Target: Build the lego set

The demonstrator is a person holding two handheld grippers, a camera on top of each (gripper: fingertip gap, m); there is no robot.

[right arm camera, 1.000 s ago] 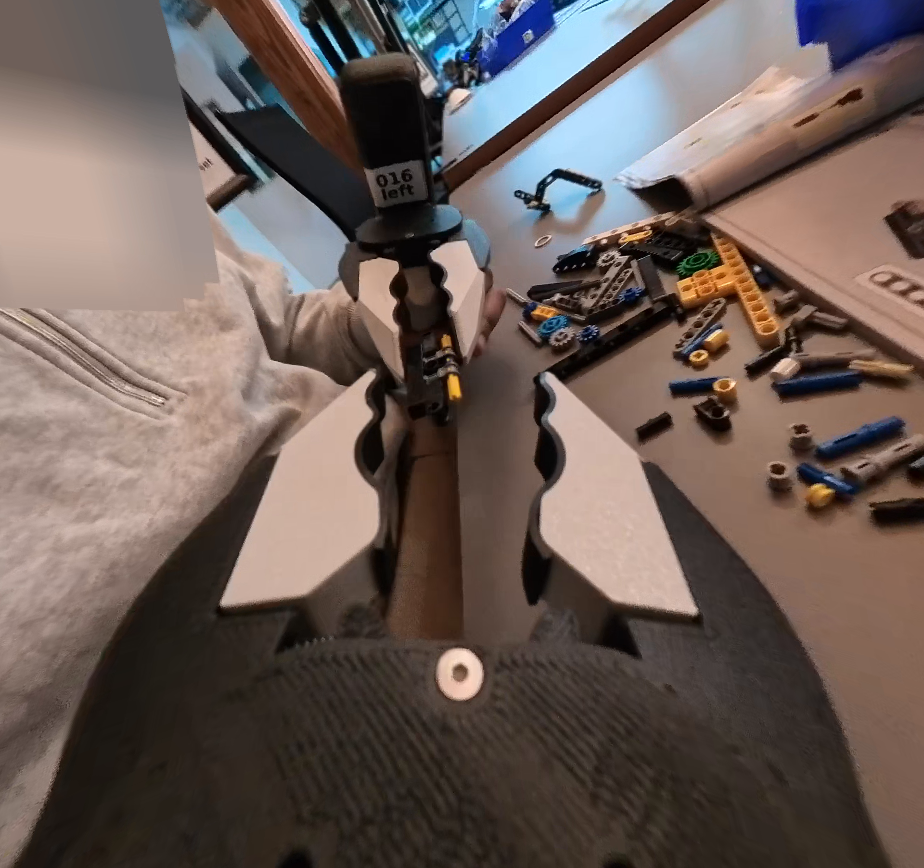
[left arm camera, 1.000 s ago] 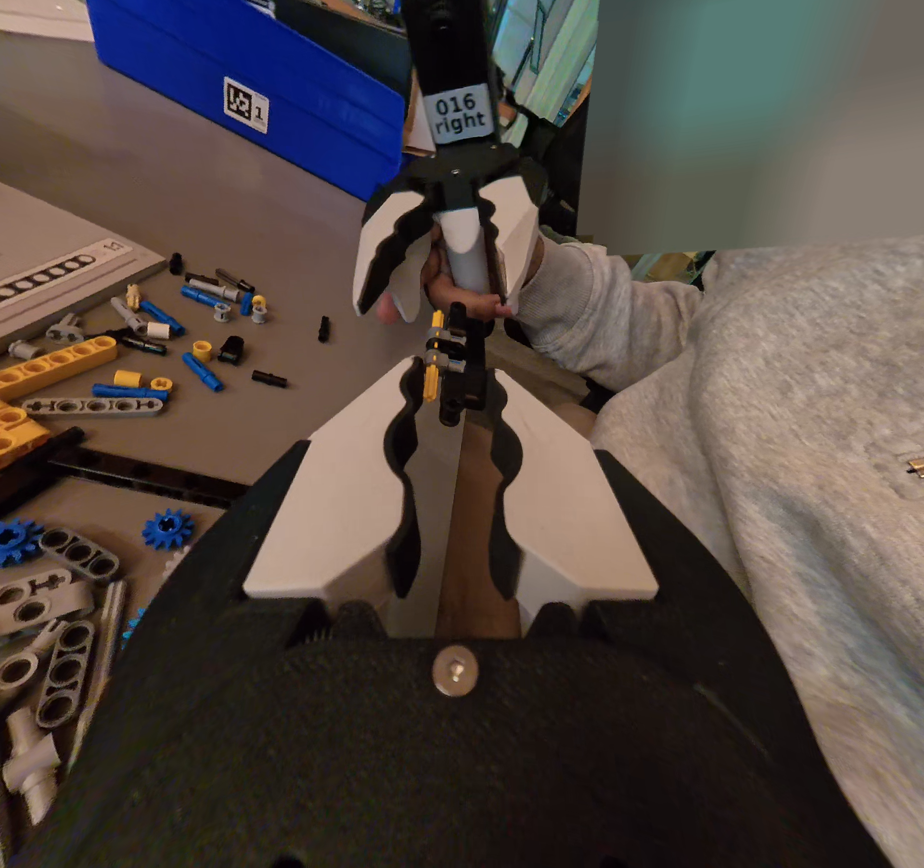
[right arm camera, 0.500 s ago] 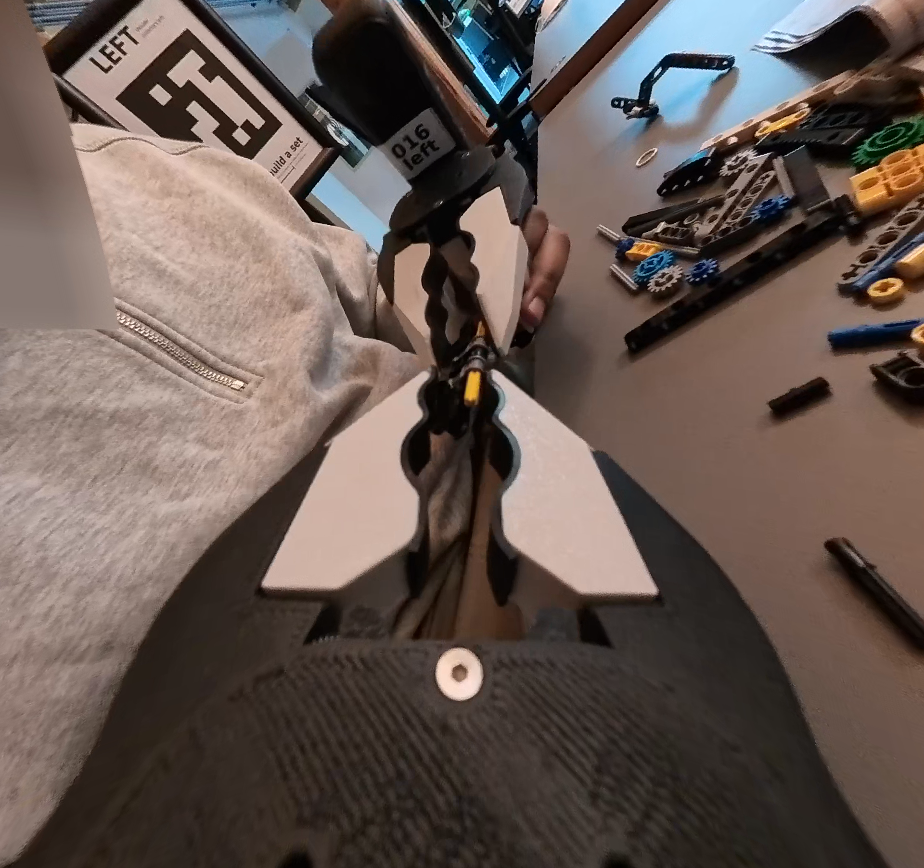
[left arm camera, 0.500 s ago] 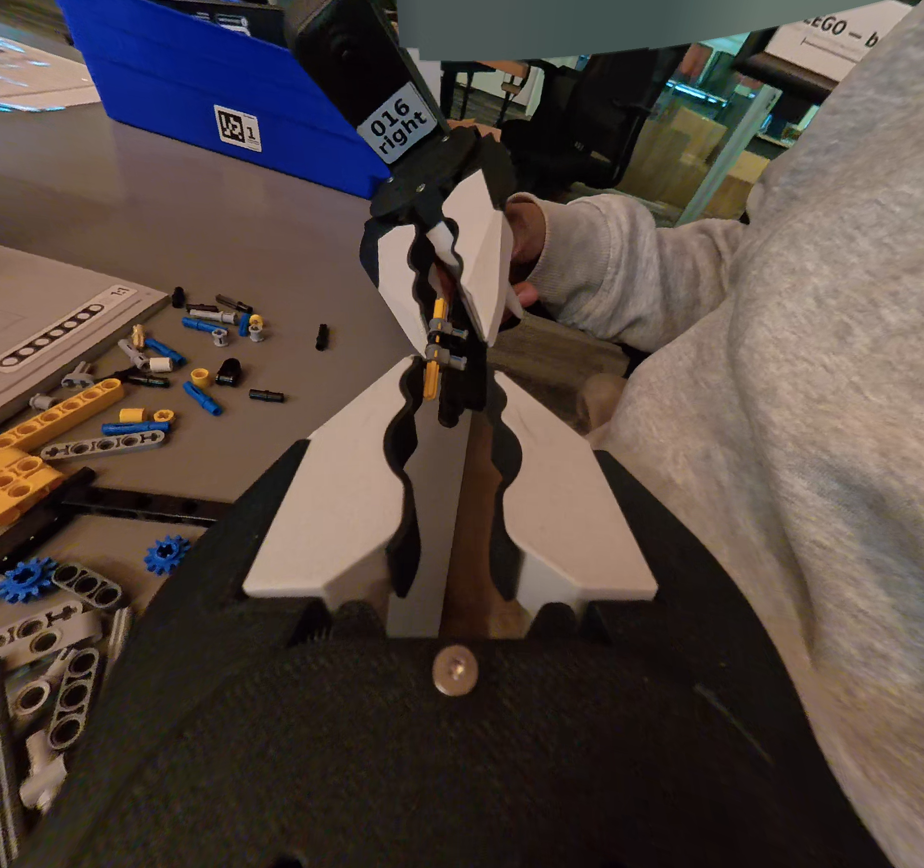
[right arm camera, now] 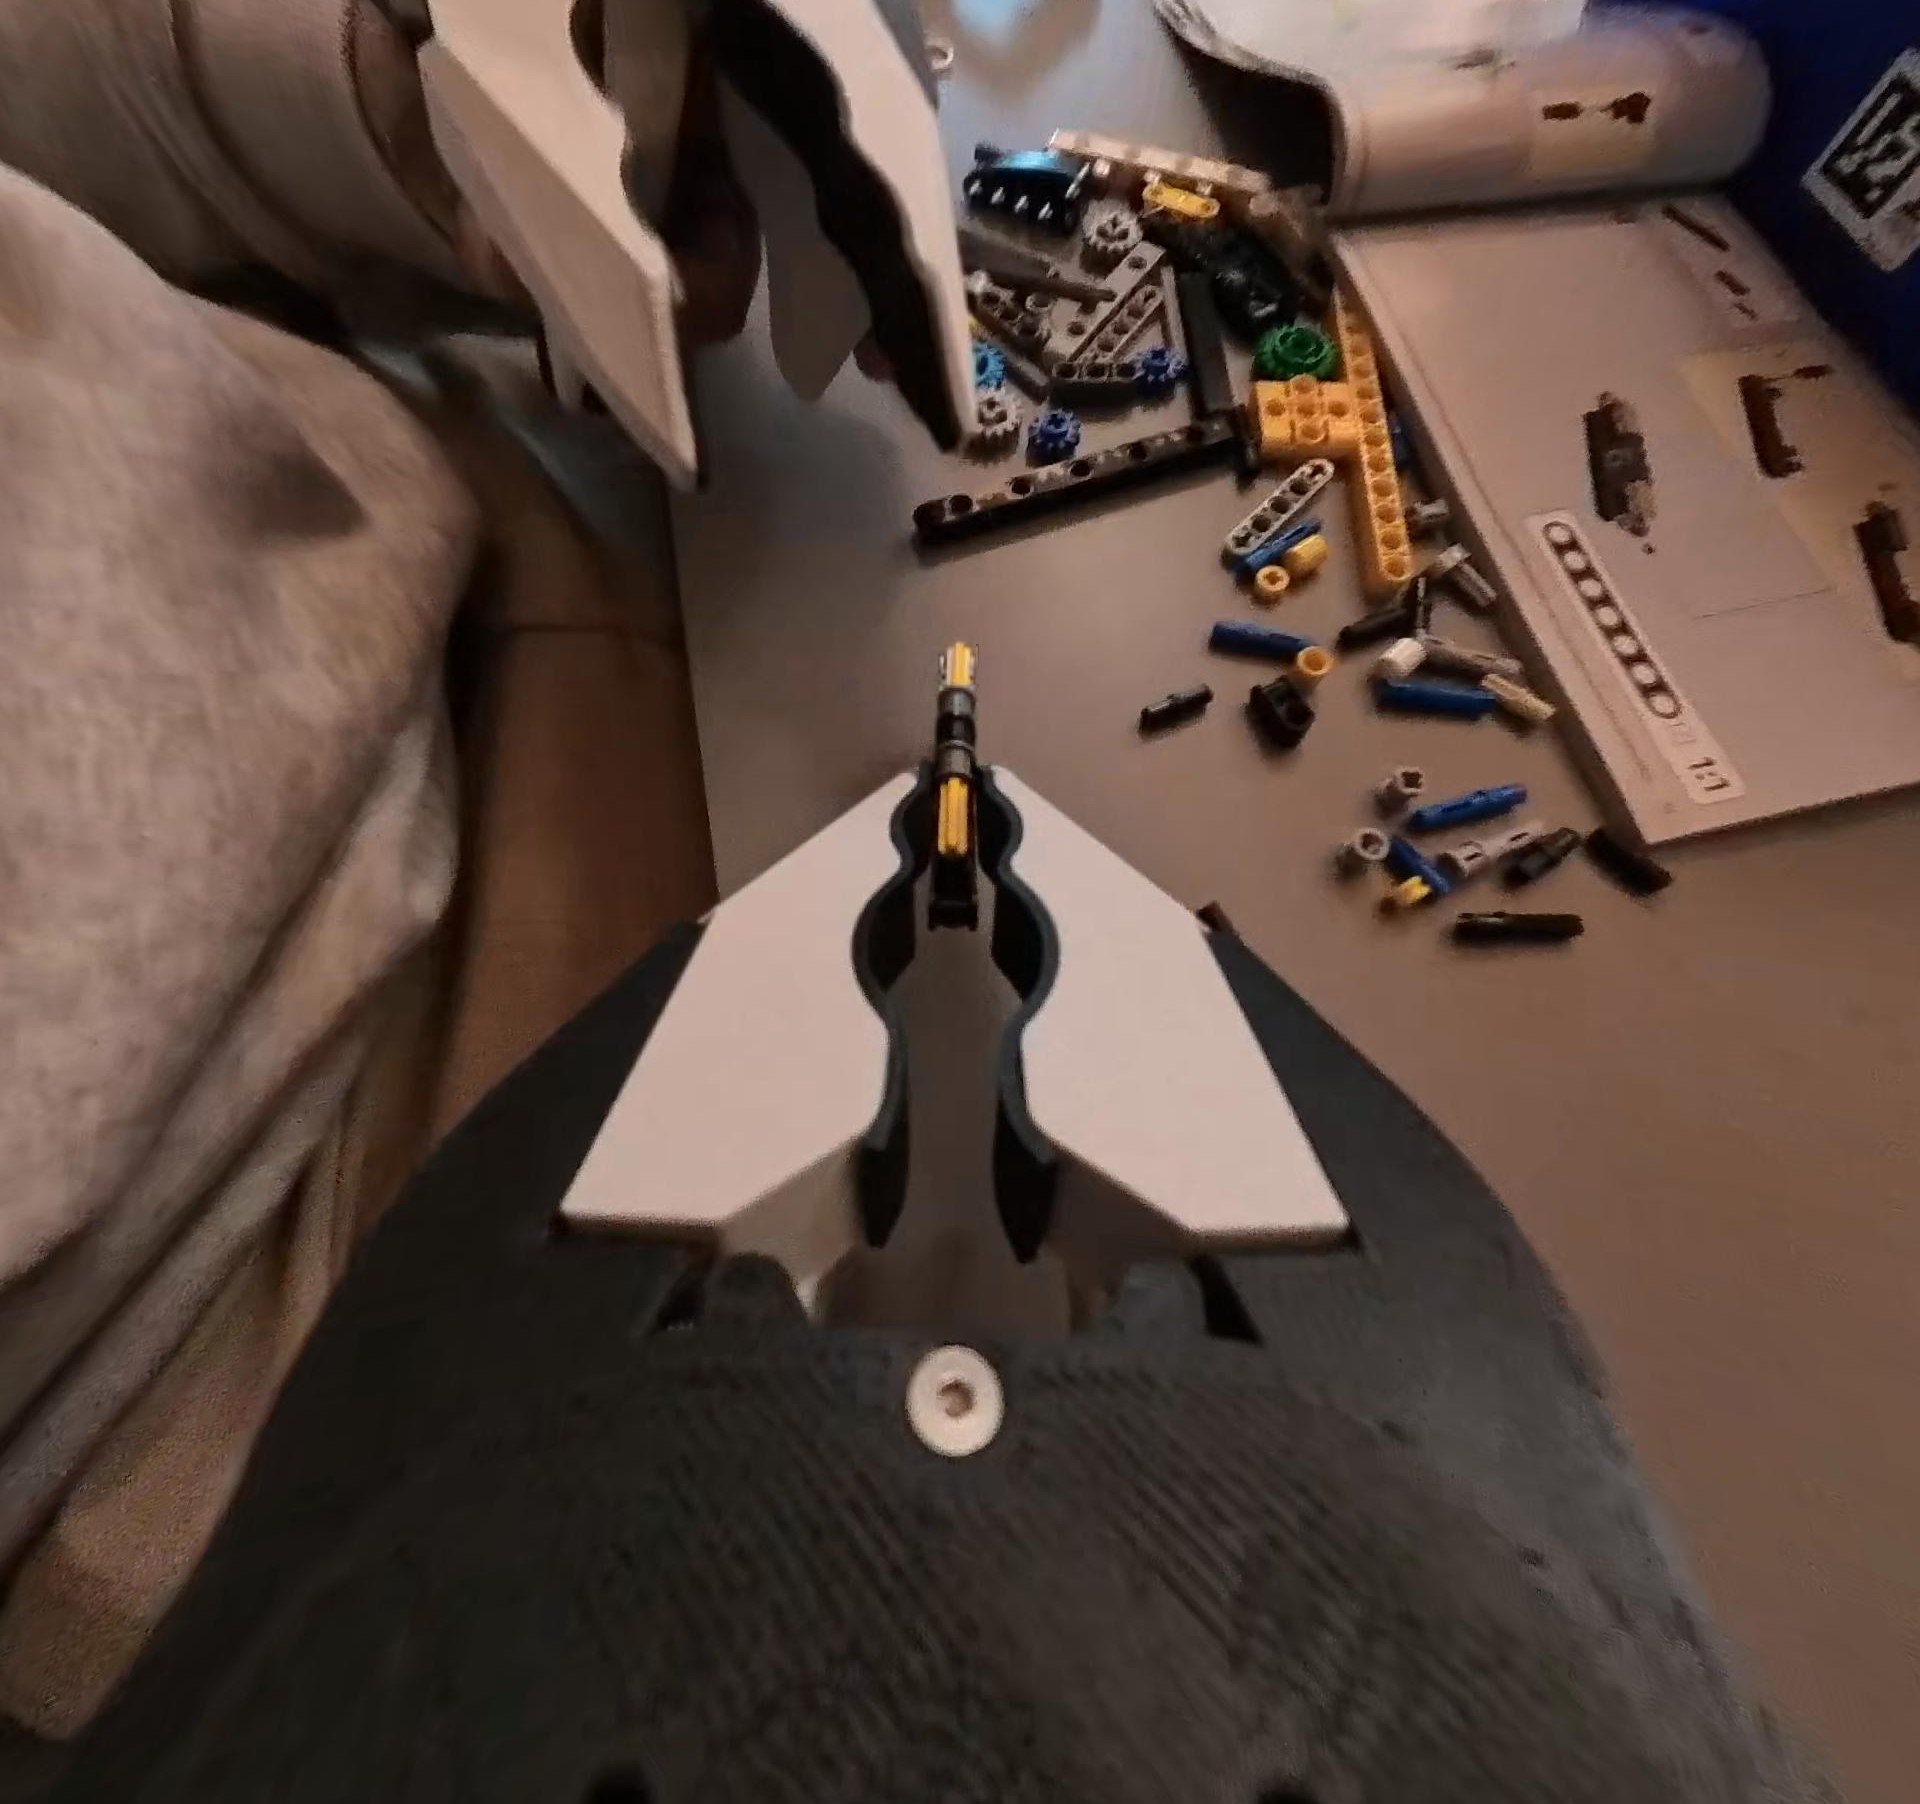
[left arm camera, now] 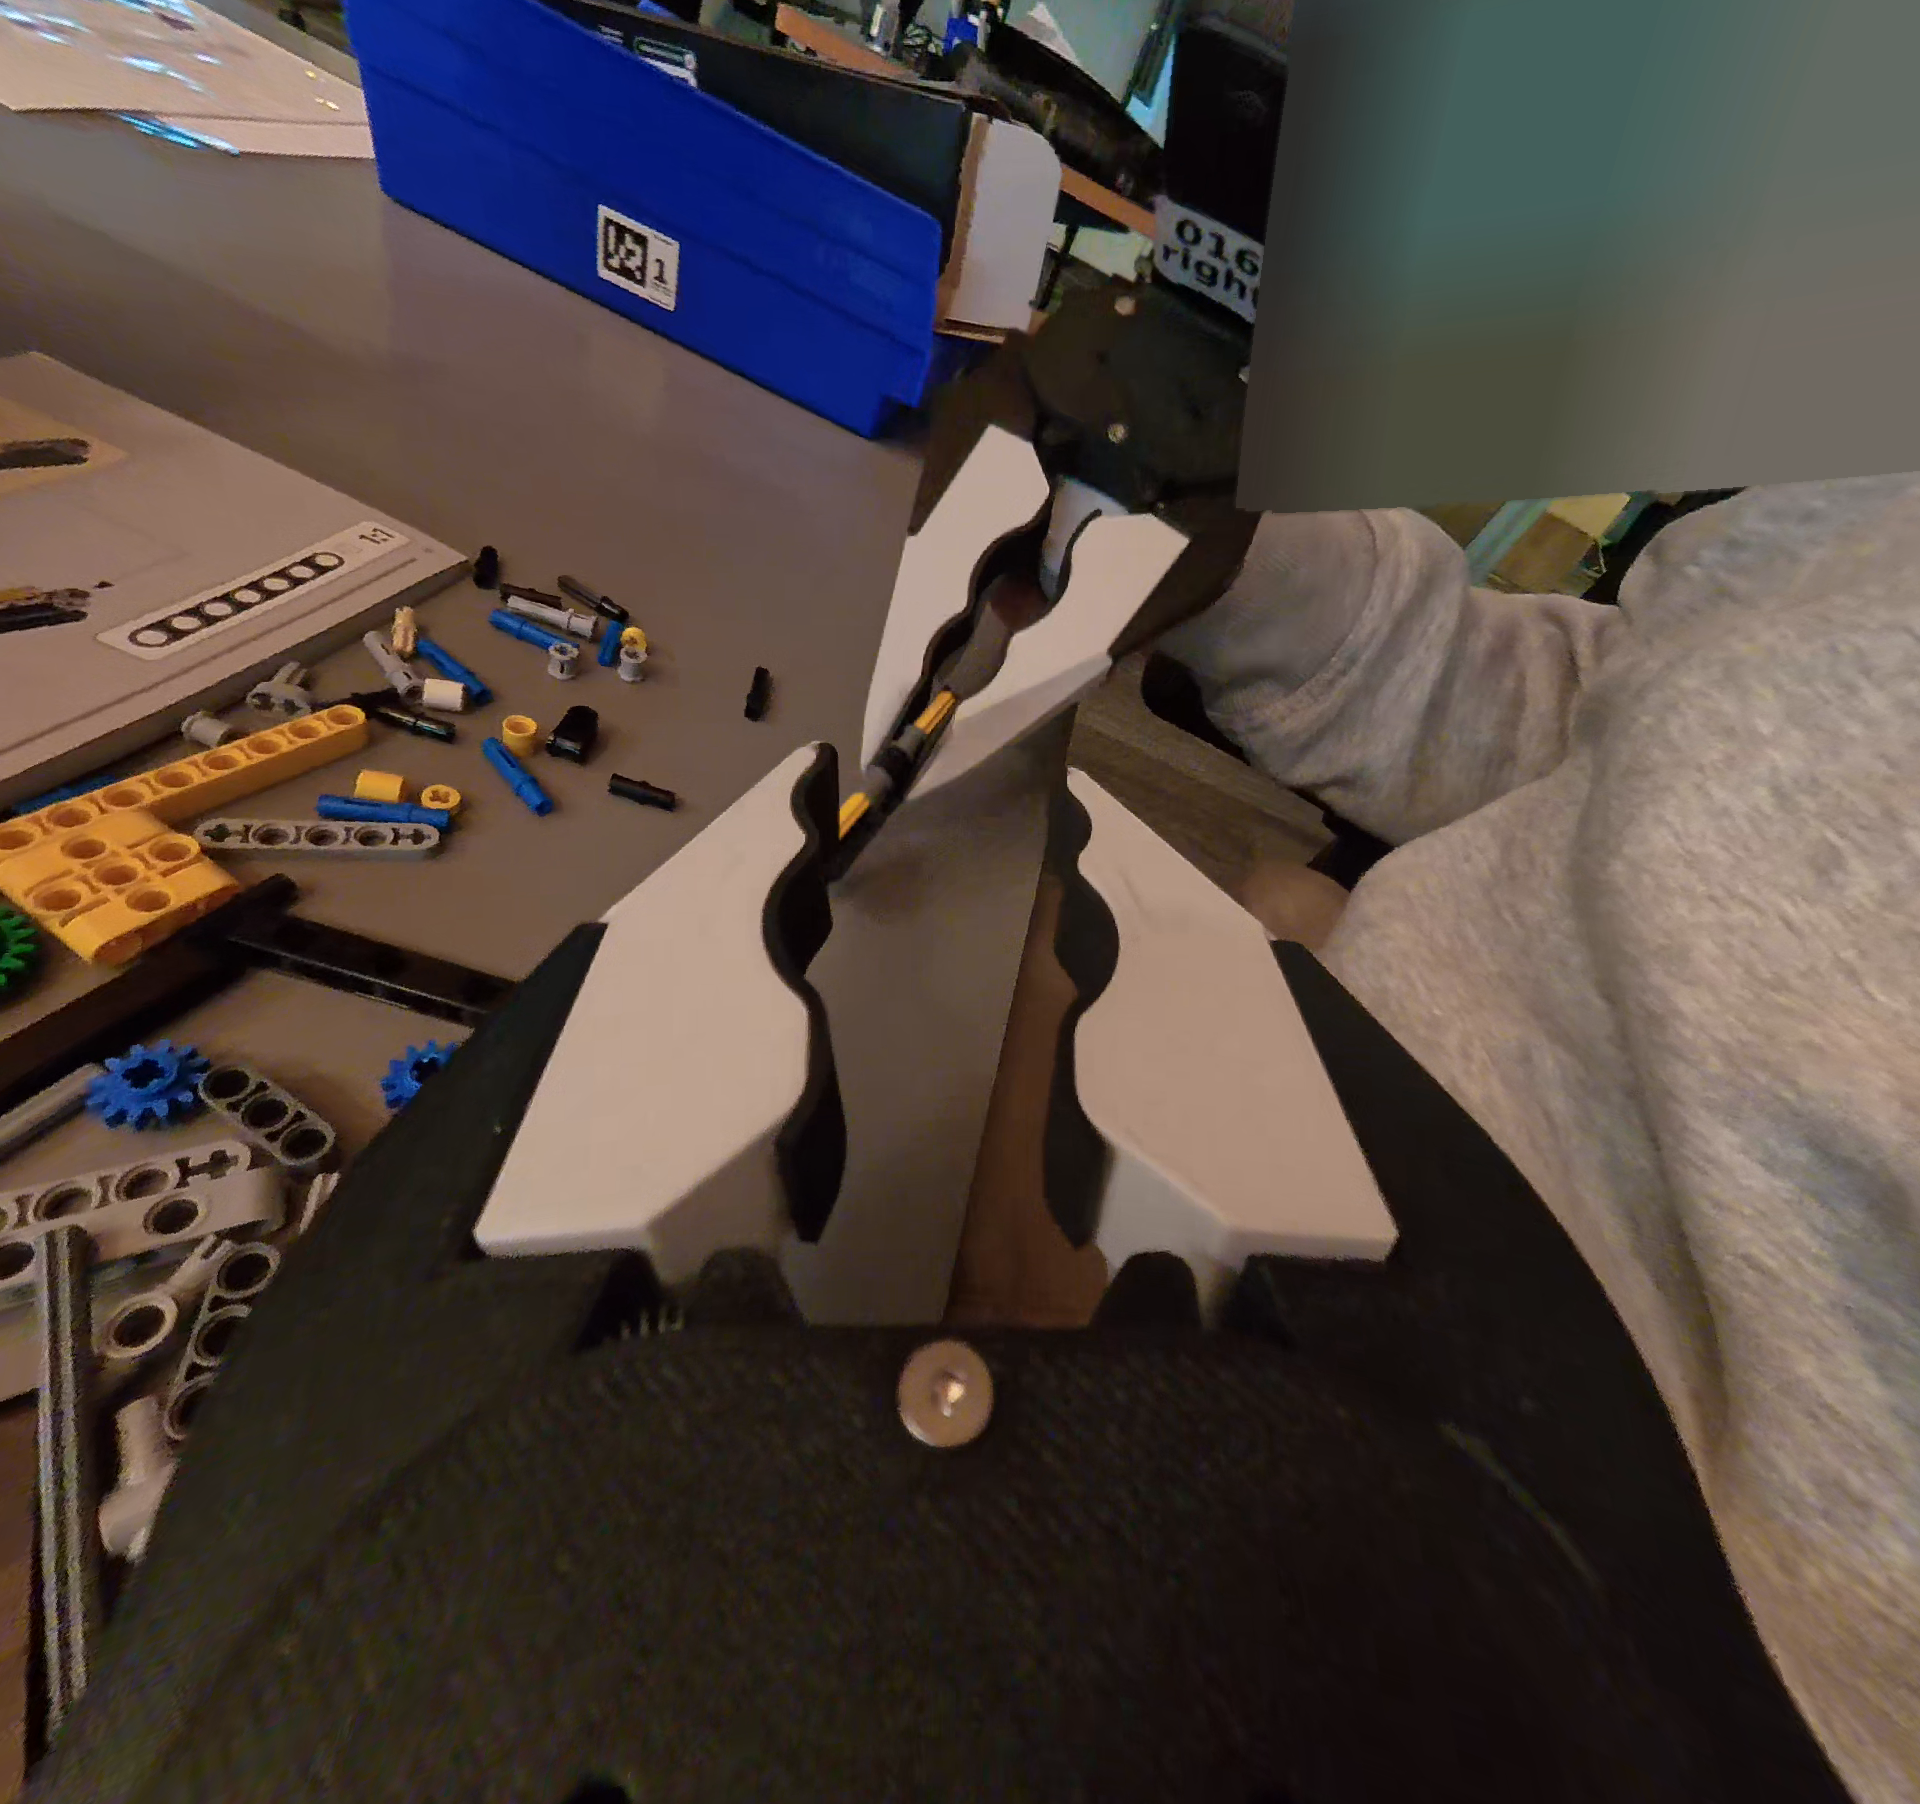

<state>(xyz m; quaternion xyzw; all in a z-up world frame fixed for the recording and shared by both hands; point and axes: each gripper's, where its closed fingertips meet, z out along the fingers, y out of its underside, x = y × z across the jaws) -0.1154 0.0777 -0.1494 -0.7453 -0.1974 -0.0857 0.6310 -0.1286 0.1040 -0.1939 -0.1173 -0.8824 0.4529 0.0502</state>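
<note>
A small lego assembly (right arm camera: pixel 956 715), a yellow axle with black and grey pieces on it, is held in my right gripper (right arm camera: pixel 956 772), which is shut on it and points down over the grey table (right arm camera: pixel 1143 1079). In the left wrist view the right gripper (left arm camera: pixel 894 790) holds the same assembly (left arm camera: pixel 914 731) just beyond my left fingertips. My left gripper (left arm camera: pixel 948 767) is open and empty. It also shows in the right wrist view (right arm camera: pixel 805 450), open, at the upper left.
Loose parts lie on the table: a yellow beam (left arm camera: pixel 114 840), a long black beam (right arm camera: pixel 1081 481), blue pins and gears. An instruction booklet (right arm camera: pixel 1662 507) lies beside them and a blue bin (left arm camera: pixel 644 165) stands behind. A person's grey sweatshirt (left arm camera: pixel 1610 1027) fills the table's near side. My hands' fingertips stand some 6 centimetres from each other.
The assembly has passed from my left gripper to my right. The right shut on it, the left opened, and the right swung it down over the table.
</note>
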